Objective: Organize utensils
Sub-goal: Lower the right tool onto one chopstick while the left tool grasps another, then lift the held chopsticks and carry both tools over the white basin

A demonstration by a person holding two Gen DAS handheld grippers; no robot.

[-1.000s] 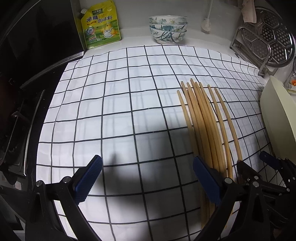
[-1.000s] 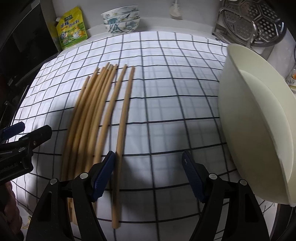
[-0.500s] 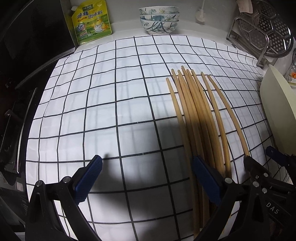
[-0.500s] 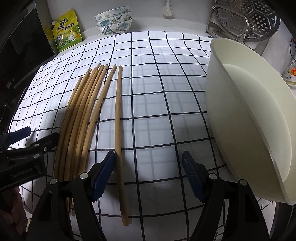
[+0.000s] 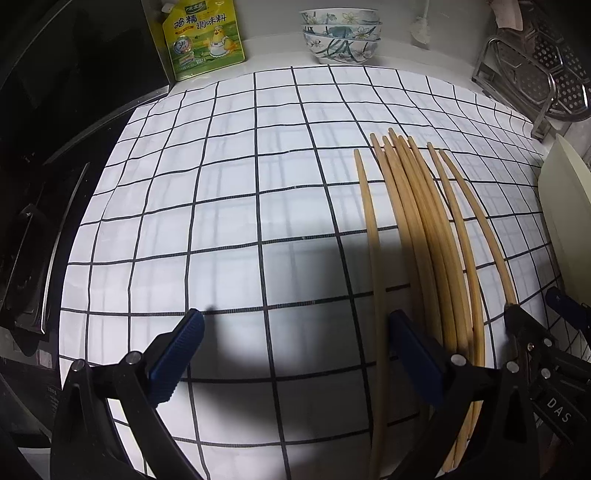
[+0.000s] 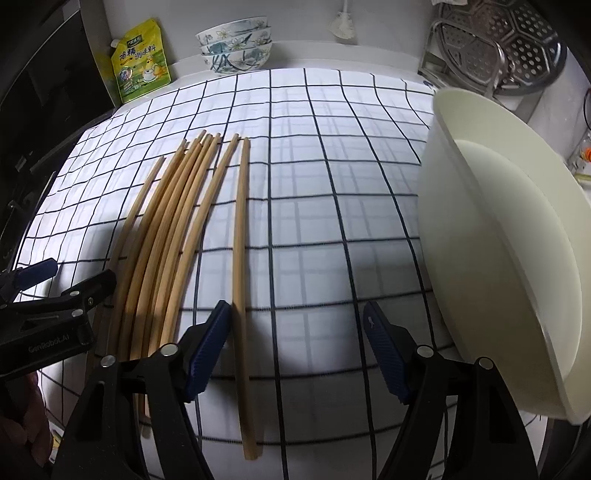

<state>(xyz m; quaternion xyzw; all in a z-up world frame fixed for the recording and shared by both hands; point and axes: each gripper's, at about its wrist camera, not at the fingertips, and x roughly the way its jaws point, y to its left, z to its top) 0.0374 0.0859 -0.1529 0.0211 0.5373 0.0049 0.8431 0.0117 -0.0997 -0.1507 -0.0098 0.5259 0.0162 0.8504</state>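
— So, how do the fingers stand?

— Both spread wide, holding nothing. The left gripper (image 5: 295, 354) hangs over the checked cloth (image 5: 221, 221), its right blue pad (image 5: 415, 354) just beside the leftmost stick. The right gripper (image 6: 297, 347) has its left pad (image 6: 208, 347) close against the lone chopstick (image 6: 242, 236), which lies between its fingers.

— And the chopsticks?

— Long, pale bamboo chopsticks (image 5: 424, 236), plain and unpainted, lying flat on the cloth roughly parallel, narrow tips pointing toward the back wall. Most are bunched, some overlapping; one lies slightly apart on each side.

— Around them?

— A cream tub (image 6: 509, 258) to the right; stacked floral bowls (image 5: 341, 35) and a yellow seasoning pouch (image 5: 201, 37) at the back.
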